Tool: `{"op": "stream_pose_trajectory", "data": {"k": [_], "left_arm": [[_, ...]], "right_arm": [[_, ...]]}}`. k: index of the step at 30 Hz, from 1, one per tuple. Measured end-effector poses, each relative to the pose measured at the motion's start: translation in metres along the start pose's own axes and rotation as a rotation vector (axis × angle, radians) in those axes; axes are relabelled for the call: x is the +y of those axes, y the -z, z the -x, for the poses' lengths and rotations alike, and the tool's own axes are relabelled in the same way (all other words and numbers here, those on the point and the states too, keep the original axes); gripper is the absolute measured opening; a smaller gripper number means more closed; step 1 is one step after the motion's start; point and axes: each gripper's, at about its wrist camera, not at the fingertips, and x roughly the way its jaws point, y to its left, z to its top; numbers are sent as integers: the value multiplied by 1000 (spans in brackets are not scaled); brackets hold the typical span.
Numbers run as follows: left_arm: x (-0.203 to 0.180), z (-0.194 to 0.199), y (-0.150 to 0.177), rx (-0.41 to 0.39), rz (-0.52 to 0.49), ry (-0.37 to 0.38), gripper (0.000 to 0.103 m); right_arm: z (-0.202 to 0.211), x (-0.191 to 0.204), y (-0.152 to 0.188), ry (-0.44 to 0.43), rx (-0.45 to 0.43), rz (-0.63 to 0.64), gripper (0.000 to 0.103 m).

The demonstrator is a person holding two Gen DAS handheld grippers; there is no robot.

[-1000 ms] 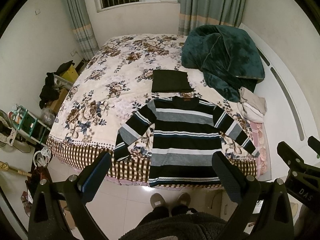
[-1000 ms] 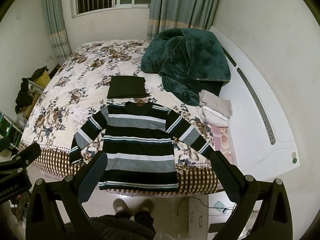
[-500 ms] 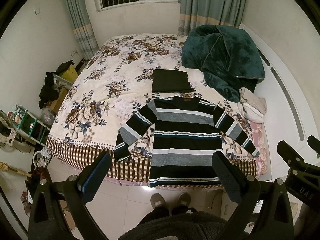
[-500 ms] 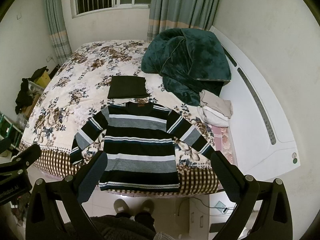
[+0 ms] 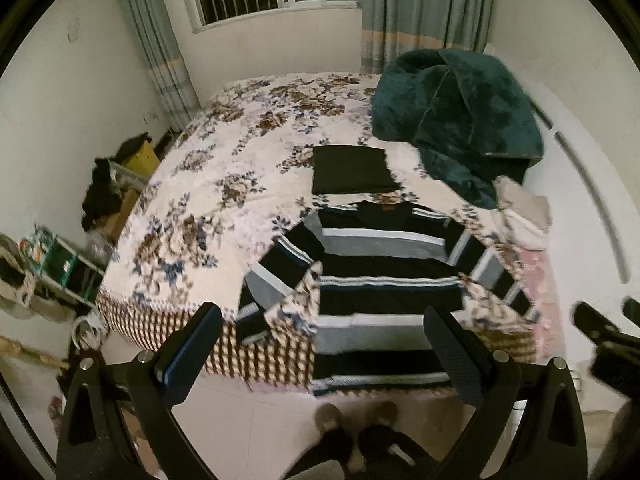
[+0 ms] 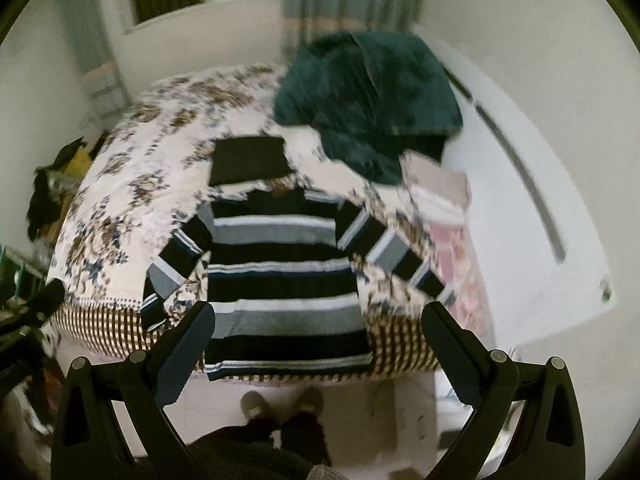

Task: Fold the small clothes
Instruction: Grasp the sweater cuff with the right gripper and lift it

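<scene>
A black, grey and white striped sweater (image 5: 384, 276) lies flat, sleeves spread, at the near edge of the floral bed (image 5: 240, 168); its hem hangs over the edge. It also shows in the right wrist view (image 6: 280, 272). A folded dark garment (image 5: 352, 170) lies just beyond its collar, also in the right wrist view (image 6: 250, 160). My left gripper (image 5: 324, 344) is open and empty, held above the floor short of the hem. My right gripper (image 6: 318, 340) is open and empty, also in front of the hem.
A dark green blanket (image 5: 456, 120) is heaped at the bed's far right, with pale folded clothes (image 5: 520, 216) beside it. A white headboard (image 6: 532, 200) runs along the right. Clutter and a shelf (image 5: 60, 264) stand left of the bed. The person's feet (image 5: 352, 420) are on the floor below.
Both grippers have moved forward toward the bed; the sweater looks larger and the views are motion blurred. The jaws stay open. The sweater has not moved.
</scene>
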Motion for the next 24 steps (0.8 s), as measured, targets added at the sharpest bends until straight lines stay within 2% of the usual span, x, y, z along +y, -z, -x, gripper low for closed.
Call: {"op": "stream_pose_trajectory", "data": {"k": [2, 4, 7, 12, 14, 19, 24], "left_arm": [[-10, -35, -2, -13, -31, -39, 103], [-22, -80, -4, 14, -48, -46, 103], [-45, -148, -3, 98, -55, -60, 103], [-90, -246, 7, 211, -67, -120, 103], [-111, -294, 11, 269, -86, -158, 103], [-147, -393, 29, 409, -107, -196, 103], [-165, -474, 46, 490, -87, -219, 103]], "right_arm": [[-57, -23, 9, 22, 44, -95, 103], [-107, -59, 17, 70, 86, -193, 103], [-180, -121, 34, 125, 158, -355, 103], [-317, -240, 72, 102, 268, -711, 103], [-371, -284, 90, 96, 287, -831, 99], [-497, -360, 128, 69, 301, -1066, 90], [-582, -418, 158, 4, 213, -1367, 89]]}}
